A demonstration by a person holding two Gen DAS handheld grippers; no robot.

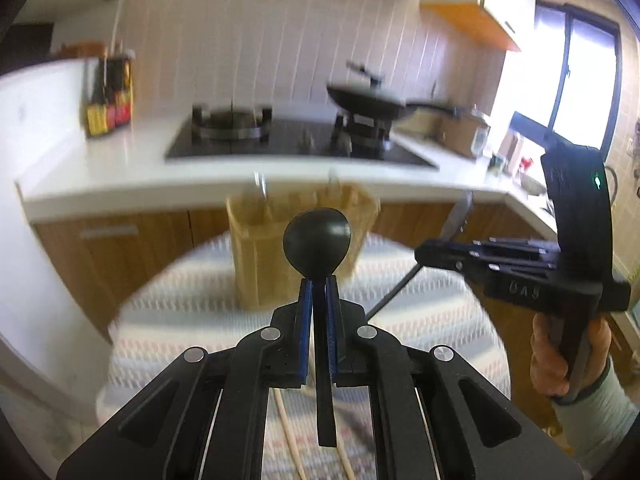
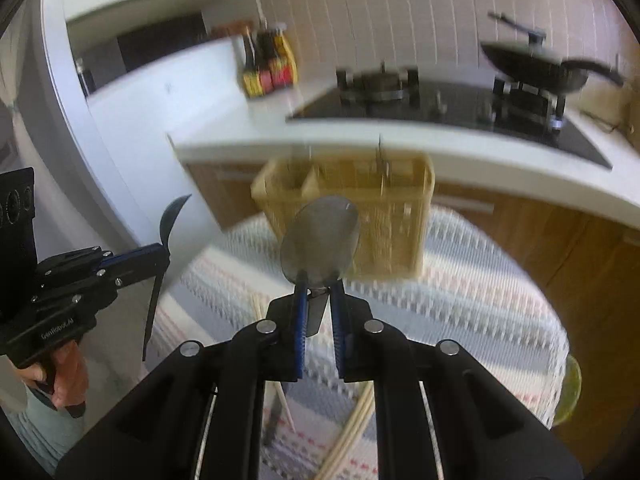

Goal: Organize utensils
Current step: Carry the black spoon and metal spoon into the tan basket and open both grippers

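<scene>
Spoons in both grips: my left fingers clamp black spoon, my right fingers clamp grey spoon, both raised just before the yellow utensil basket; chopsticks lie nearer on the cloth.

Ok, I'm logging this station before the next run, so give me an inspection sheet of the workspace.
Surface: round table under a striped woven cloth.
Job's things: black spoon and grey spoon, both held bowl-up; yellow slotted caddy on the table; chopsticks lying on the cloth.
Clutter: nothing seen.
Grippers: left tongs shut on the black spoon; right tongs shut on the grey spoon.
Cables: nothing seen.
Surroundings: white counter, gas hob, black wok, sauce bottles, window.
</scene>
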